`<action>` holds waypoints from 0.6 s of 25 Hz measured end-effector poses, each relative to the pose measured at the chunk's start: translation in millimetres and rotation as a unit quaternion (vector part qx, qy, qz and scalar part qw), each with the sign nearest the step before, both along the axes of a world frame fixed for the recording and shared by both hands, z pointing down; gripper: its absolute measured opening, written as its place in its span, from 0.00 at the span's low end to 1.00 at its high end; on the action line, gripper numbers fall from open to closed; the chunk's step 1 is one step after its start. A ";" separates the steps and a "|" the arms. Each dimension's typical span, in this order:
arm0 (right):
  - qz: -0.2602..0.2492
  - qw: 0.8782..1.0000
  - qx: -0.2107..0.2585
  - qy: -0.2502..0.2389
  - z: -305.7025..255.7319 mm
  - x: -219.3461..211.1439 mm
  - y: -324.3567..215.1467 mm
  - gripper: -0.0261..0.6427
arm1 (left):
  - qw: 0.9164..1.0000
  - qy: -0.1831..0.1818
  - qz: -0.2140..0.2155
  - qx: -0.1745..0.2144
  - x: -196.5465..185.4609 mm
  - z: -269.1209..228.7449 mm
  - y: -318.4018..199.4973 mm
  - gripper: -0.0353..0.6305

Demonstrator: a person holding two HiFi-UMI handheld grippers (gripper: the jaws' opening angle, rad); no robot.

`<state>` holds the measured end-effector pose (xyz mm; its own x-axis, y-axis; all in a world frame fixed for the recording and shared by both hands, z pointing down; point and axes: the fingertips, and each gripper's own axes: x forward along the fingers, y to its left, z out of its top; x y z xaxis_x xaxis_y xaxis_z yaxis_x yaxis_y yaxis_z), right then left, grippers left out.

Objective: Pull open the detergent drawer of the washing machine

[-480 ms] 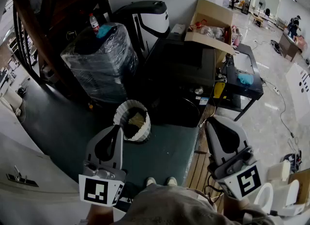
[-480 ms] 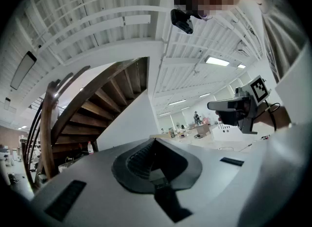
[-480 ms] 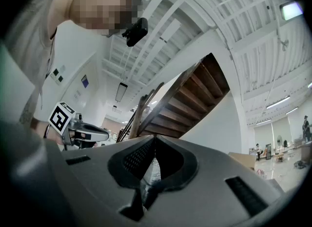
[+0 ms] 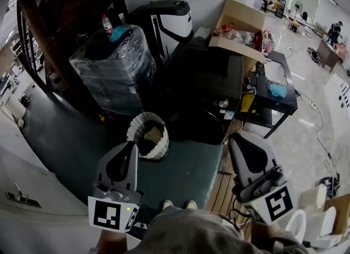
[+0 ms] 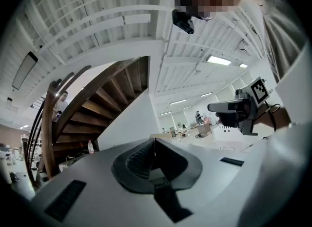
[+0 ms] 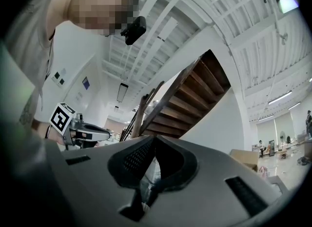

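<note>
In the head view my left gripper (image 4: pixel 131 146) and right gripper (image 4: pixel 235 138) are held side by side close to my body, above a dark green mat (image 4: pixel 186 171). Both point away from me and hold nothing. The left gripper (image 5: pixel 154 140) has its jaws pressed together in its own view. In the right gripper view the right gripper (image 6: pixel 155 138) also shows its jaws meeting at the tips. Each gripper view shows the other gripper off to one side. I cannot make out a detergent drawer in any view. A white appliance (image 4: pixel 22 193) lies at the lower left edge.
A white pleated bin (image 4: pixel 149 135) stands just ahead of the left gripper. Behind it are a plastic-wrapped black unit (image 4: pixel 112 67), a black cabinet (image 4: pixel 205 83), a cardboard box (image 4: pixel 240 29) and a black cart (image 4: pixel 273 92). A wooden staircase (image 4: pixel 33 34) curves at the left.
</note>
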<state>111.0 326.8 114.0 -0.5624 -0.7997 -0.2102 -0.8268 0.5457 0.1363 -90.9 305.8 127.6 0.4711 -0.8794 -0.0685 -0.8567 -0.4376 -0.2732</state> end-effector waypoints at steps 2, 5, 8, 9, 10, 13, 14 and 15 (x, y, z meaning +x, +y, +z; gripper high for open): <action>0.000 1.000 -0.001 -0.005 -0.4 2.9 0.0 0.09 | 1.000 0.016 -0.004 0.000 2.0 -0.5 -1.7 0.09; 0.001 1.000 -0.002 -0.025 -5.0 4.8 -1.1 0.09 | 0.999 0.037 -0.009 0.009 6.9 -3.8 -7.7 0.61; -0.004 1.000 -0.010 -0.022 -0.1 5.0 -2.3 0.09 | 0.999 0.031 -0.015 0.022 8.7 -7.8 -7.8 0.67; -0.005 1.000 -0.014 -0.021 1.9 5.0 -3.4 0.09 | 0.999 0.028 -0.016 0.021 8.6 -7.1 -8.0 0.67; -0.005 1.000 -0.016 -0.021 3.6 5.1 -5.4 0.09 | 0.999 0.025 -0.016 0.018 8.4 -5.7 -9.1 0.67; -0.003 1.000 -0.018 -0.021 7.2 5.0 -15.1 0.09 | 1.000 0.026 -0.015 0.008 6.9 0.6 -16.5 0.67; -0.003 1.000 -0.019 -0.021 8.3 4.5 -18.9 0.09 | 1.000 0.027 -0.014 0.005 5.9 2.7 -19.9 0.67; -0.002 1.000 -0.020 -0.022 9.6 4.1 -22.8 0.09 | 0.999 0.030 -0.013 0.003 5.1 4.6 -23.9 0.67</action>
